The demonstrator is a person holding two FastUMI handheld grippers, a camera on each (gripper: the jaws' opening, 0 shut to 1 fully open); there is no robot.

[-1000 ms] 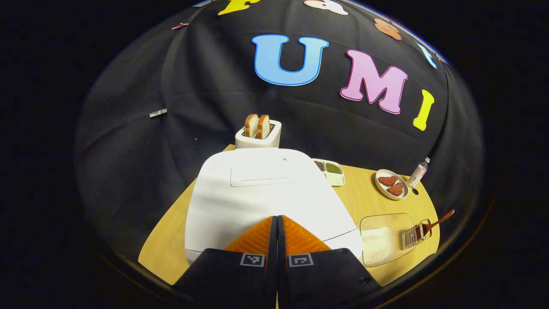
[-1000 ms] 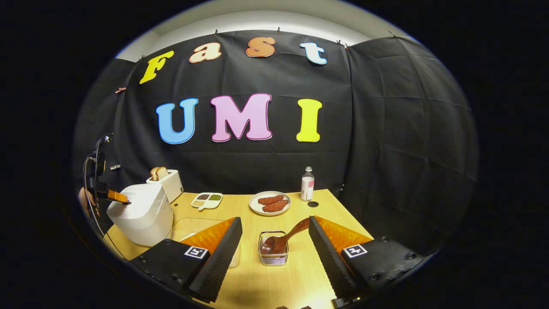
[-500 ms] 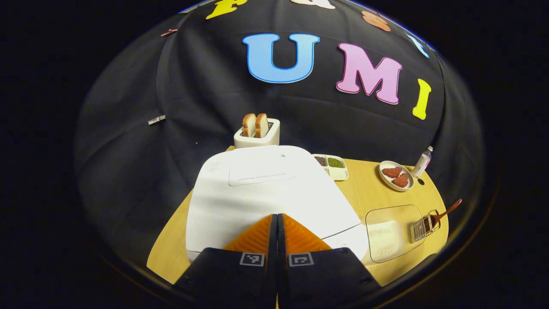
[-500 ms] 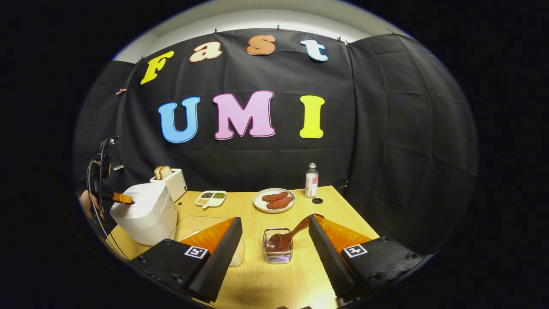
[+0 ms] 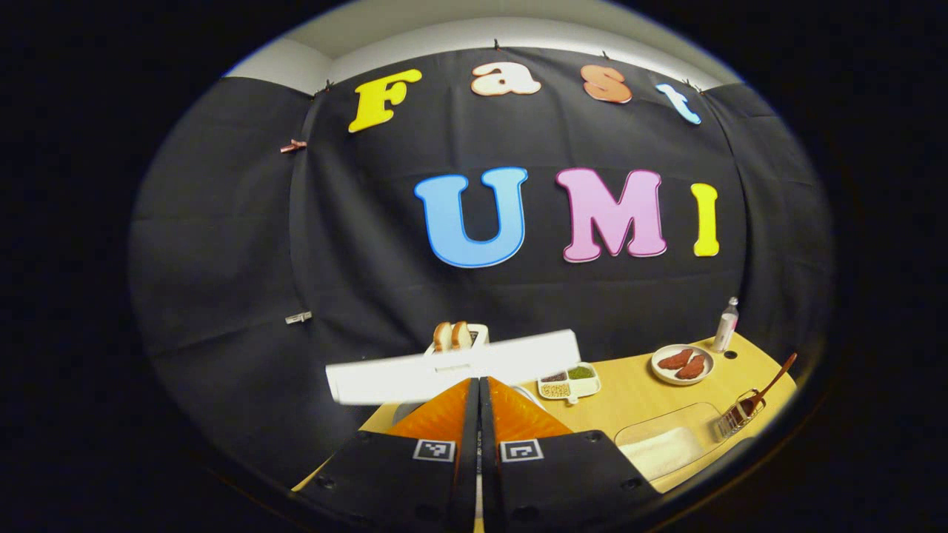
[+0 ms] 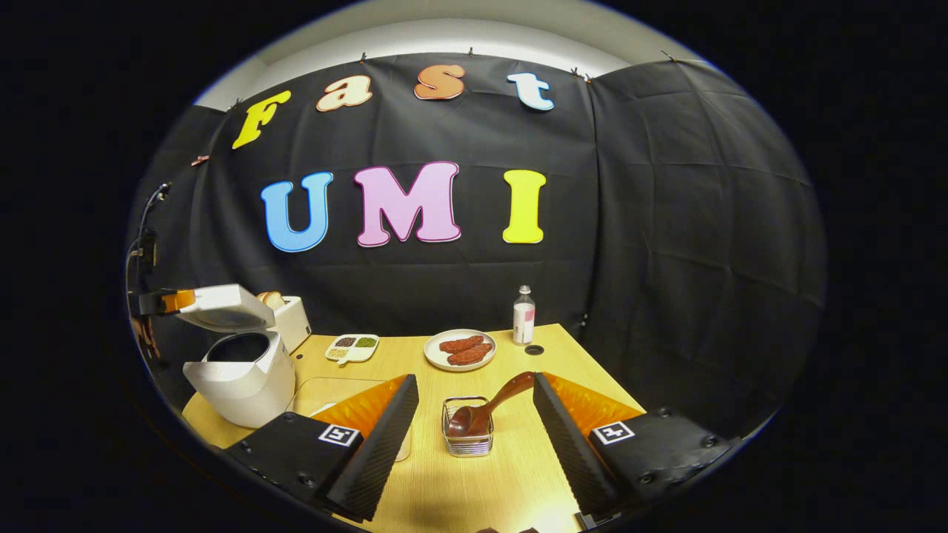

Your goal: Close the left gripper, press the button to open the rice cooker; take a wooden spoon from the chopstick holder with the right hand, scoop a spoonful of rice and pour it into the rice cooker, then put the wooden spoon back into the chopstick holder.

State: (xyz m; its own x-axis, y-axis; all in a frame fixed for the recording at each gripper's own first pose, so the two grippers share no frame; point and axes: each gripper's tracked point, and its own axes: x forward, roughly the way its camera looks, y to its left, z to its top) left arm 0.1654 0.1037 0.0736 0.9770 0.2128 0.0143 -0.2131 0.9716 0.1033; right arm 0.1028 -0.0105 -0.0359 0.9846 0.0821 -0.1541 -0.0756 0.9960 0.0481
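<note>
The white rice cooker [image 6: 241, 374] stands at the table's left end with its lid [image 6: 222, 307] raised and the dark pot showing. My left gripper [image 5: 478, 381] is shut on nothing, its tips at the lid's front edge [image 5: 452, 366]; in the right gripper view the left gripper [image 6: 167, 301] hovers by that edge. My right gripper [image 6: 474, 379] is open, its fingers on either side of the wire chopstick holder [image 6: 466, 437]. The wooden spoon [image 6: 485, 407] leans in the holder, handle up to the right. A clear rice container [image 5: 666, 448] lies beside the holder [image 5: 733, 422].
A toaster [image 6: 292, 318] with bread stands behind the cooker. A divided bean tray [image 6: 354, 346], a plate of meat [image 6: 459, 349] and a small bottle [image 6: 523, 317] line the table's far side. The wooden table [image 6: 511, 481] ends close to my right gripper.
The cooker's lid has swung up from shut to open. My left gripper has risen and tilted up with it, staying shut. The right gripper has barely moved.
</note>
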